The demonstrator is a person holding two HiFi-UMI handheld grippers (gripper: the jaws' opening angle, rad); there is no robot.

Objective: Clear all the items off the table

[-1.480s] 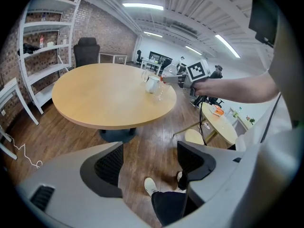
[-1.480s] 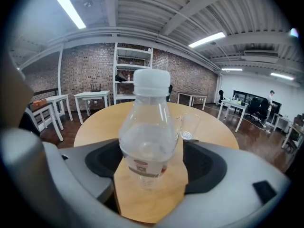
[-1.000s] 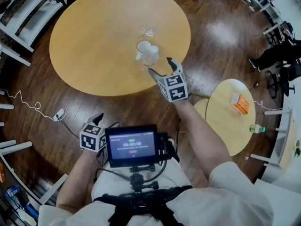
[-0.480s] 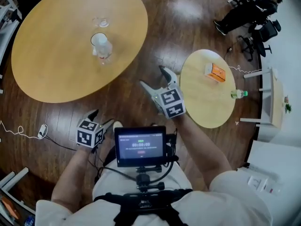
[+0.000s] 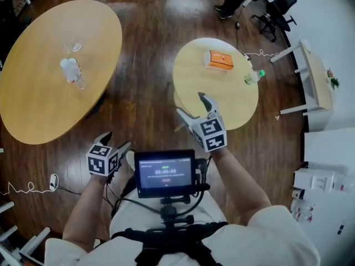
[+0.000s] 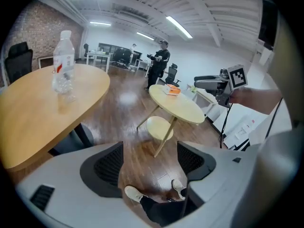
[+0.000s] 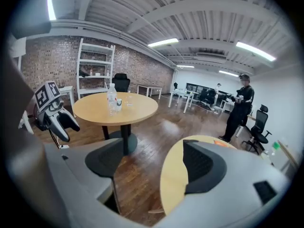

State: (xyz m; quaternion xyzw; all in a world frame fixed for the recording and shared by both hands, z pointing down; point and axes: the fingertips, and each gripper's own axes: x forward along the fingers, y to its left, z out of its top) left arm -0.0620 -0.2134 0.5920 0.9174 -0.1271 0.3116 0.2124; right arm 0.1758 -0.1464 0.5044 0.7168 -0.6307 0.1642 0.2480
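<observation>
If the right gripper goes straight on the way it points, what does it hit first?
Likely the near edge of the small round table, which lies between its open jaws; if the right gripper rides higher, the way looks free.

Head view overhead, gripper views level, sharing small table [image 5: 195,88]

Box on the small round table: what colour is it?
The box is orange; head view shows it best.

no legible txt; monitor [image 5: 165,173] timer too blurry
</observation>
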